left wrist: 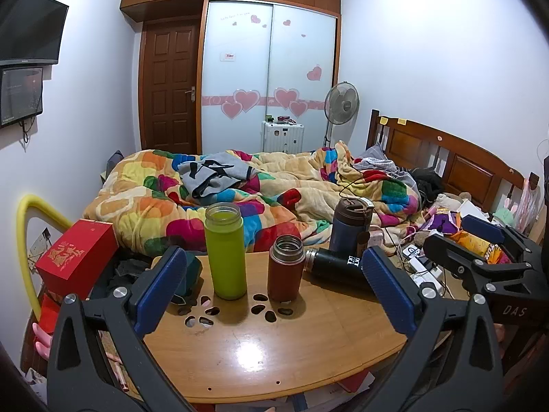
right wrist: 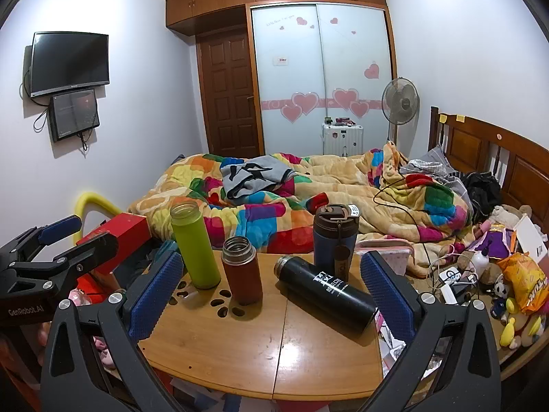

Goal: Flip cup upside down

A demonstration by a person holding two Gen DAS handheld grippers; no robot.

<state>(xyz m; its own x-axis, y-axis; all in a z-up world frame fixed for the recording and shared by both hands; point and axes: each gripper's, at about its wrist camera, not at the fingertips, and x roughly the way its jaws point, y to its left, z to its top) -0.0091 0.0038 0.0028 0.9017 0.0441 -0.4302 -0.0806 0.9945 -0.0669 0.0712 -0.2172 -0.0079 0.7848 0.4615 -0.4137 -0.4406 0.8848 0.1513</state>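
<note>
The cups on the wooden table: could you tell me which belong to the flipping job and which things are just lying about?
Job:
green cup, open, upright
red-brown cup, open, upright
black cup, on its side
blue lidded cup
left gripper
right gripper

Lying about:
red box
snack bag
quilt

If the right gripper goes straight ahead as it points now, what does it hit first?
Probably the black bottle lying on its side on the table, between the open right gripper fingers and nearest to it. The red-brown cup stands left of the line; depth is uncertain.
</note>
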